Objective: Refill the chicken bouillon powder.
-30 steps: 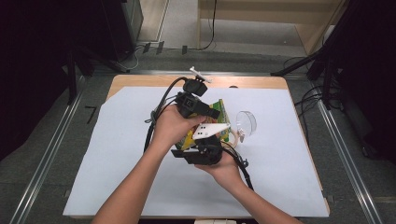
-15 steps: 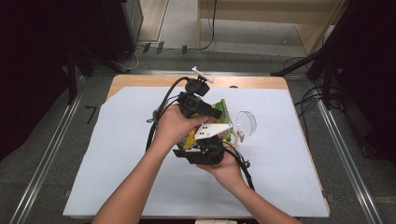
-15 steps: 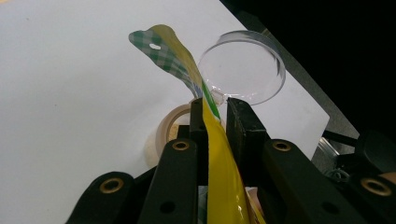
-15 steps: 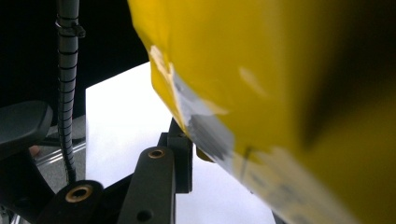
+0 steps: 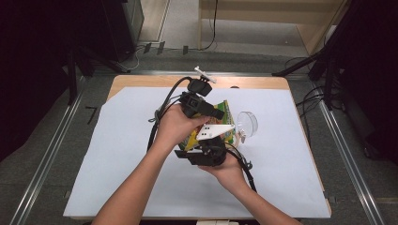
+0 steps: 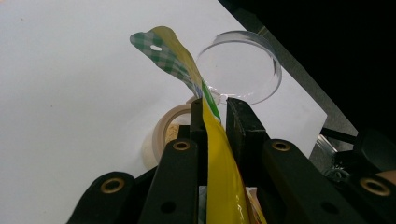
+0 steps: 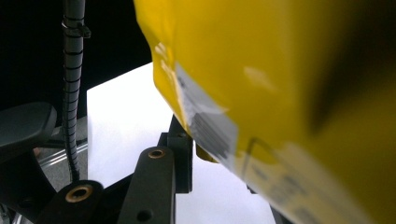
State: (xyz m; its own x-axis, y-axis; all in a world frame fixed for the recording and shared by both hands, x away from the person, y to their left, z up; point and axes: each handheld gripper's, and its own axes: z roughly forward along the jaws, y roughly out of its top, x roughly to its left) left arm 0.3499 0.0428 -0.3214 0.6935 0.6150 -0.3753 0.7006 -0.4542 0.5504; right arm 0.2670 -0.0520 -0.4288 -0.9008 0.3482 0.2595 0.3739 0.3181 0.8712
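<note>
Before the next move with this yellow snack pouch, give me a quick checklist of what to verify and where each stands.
1. Left gripper clamped on the yellow pouch below its green-checked top: ok.
2. Right gripper's hold on the pouch: cannot tell; the pouch hides one of its fingers.
3. Pouch lifted off the white table cover: ok.
4. Clear glass bowl close beside the pouch, lying on its side: not ok.
5. Pouch top torn or sealed: cannot tell.
6. Tape roll lying under the pouch: not ok.
</note>
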